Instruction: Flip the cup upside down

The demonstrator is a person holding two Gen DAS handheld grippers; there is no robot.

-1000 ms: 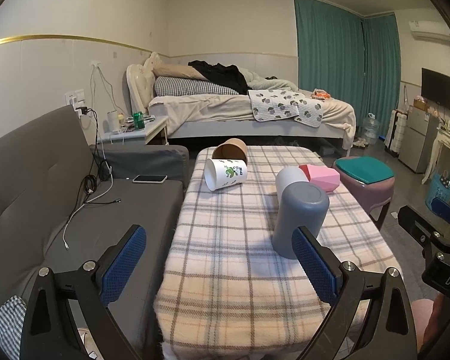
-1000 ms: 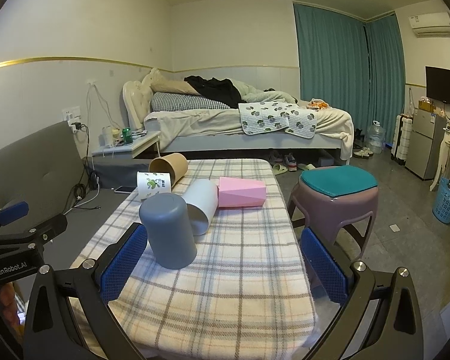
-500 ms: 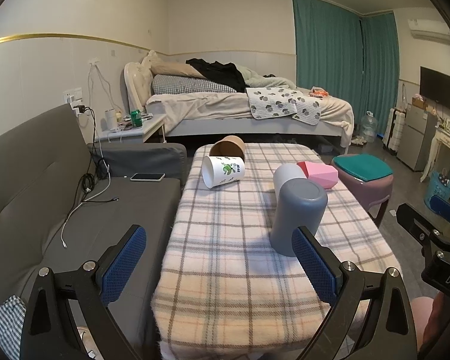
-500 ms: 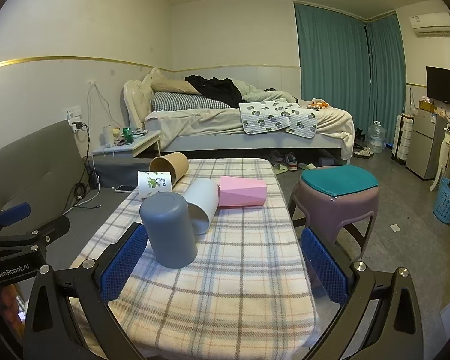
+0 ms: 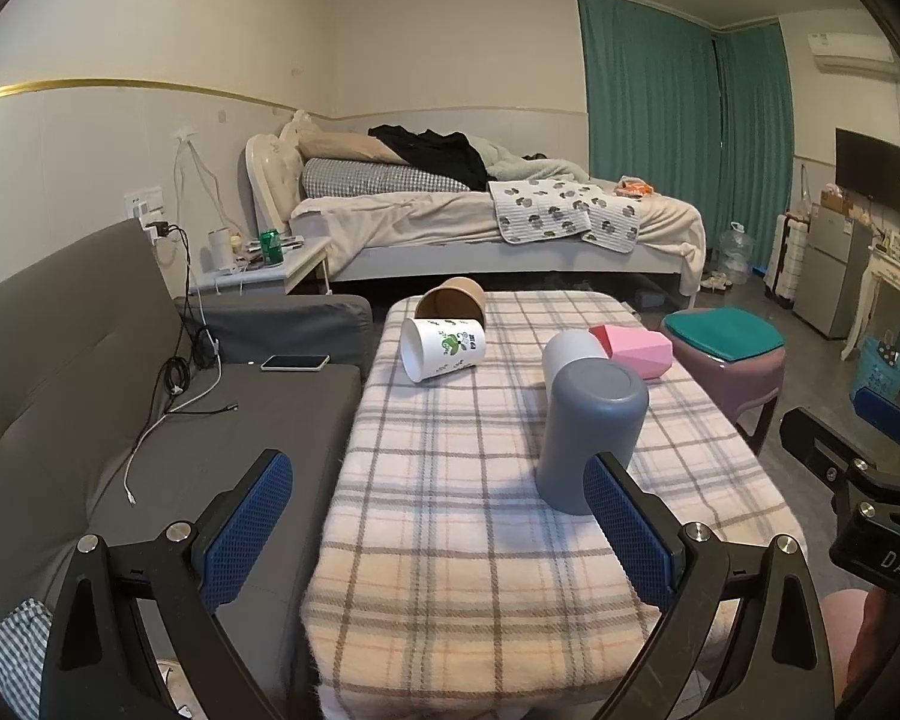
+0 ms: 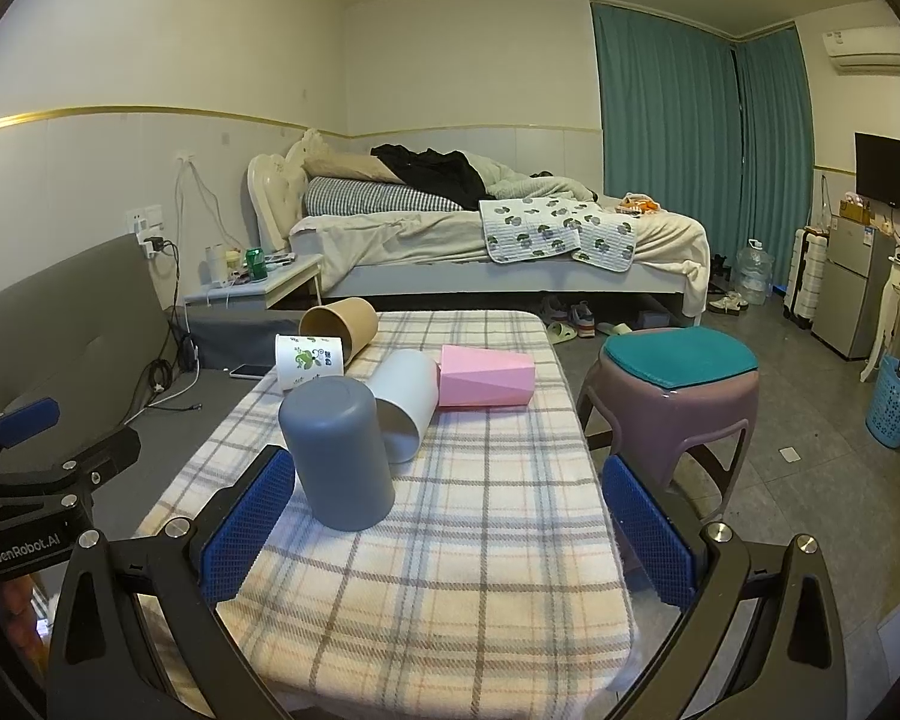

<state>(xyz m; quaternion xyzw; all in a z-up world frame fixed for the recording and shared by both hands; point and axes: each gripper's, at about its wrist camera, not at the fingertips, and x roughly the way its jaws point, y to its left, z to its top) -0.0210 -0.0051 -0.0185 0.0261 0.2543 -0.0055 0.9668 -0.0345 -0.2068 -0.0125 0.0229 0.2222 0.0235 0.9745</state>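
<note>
Grey cup [image 6: 336, 450] stands inverted at frame centre.
Our left claw [image 5: 438, 534] and right claw [image 6: 444, 534] gape empty, seemingly done.

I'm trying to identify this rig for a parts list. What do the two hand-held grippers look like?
Both look alike: a black frame with triangular cut-outs and silver screws, and two fingers faced with blue textured pads. The left hand-held gripper bears white lettering "GenRobot.AI" on its side, seen from the right wrist view; the right hand-held gripper shows "DAS" in the left wrist view. No cables are visible.
</note>
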